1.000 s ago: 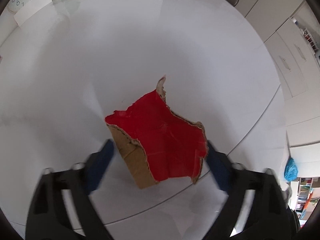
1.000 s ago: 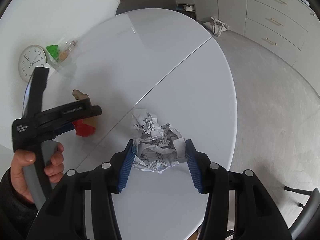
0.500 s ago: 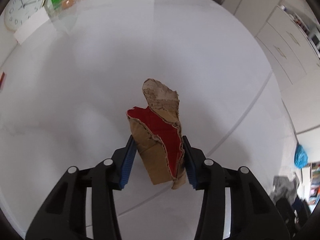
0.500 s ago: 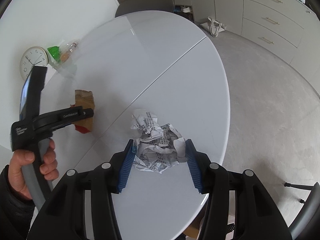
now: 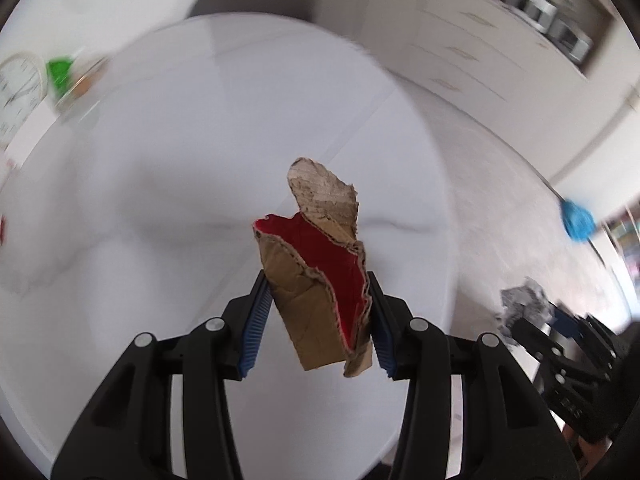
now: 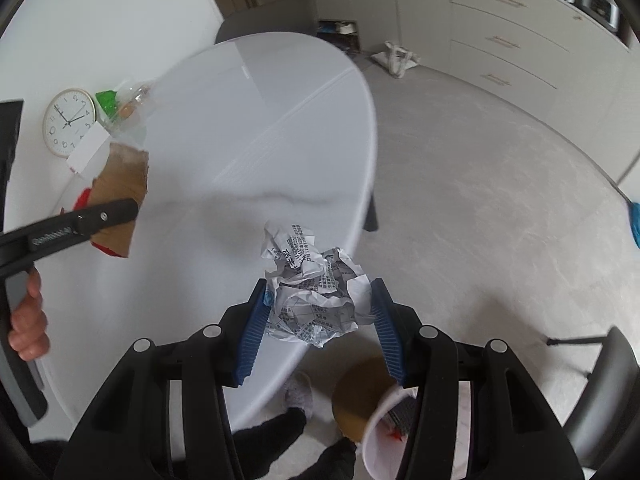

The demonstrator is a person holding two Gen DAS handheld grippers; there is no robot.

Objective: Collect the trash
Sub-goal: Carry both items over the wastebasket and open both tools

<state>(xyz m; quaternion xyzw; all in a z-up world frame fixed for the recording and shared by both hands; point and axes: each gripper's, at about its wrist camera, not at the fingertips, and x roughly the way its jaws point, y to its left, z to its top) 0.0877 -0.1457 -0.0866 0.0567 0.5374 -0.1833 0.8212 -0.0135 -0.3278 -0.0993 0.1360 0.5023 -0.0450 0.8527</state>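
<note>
My left gripper [image 5: 318, 320] is shut on a torn piece of brown cardboard with a red face [image 5: 320, 276] and holds it up above the white round table [image 5: 160, 184]. The cardboard also shows at the left of the right wrist view [image 6: 120, 200]. My right gripper [image 6: 318, 320] is shut on a crumpled ball of printed paper [image 6: 316, 296], held in the air past the table's near edge [image 6: 360, 184]. A white trash bin [image 6: 384, 432] with some trash inside stands on the floor below the right gripper, partly hidden by it.
A wall clock [image 6: 68, 122], a green item [image 6: 106, 104] and a clear plastic wrapper [image 6: 134, 98] lie at the table's far left. A grey chair [image 6: 272, 16] stands behind the table. White drawers [image 6: 516, 44] line the far wall. A blue mop head [image 5: 576, 220] rests on the floor.
My left gripper closed on the cardboard and lifted it off the table, swinging right. My right gripper carried the paper ball back off the table's edge, above the bin.
</note>
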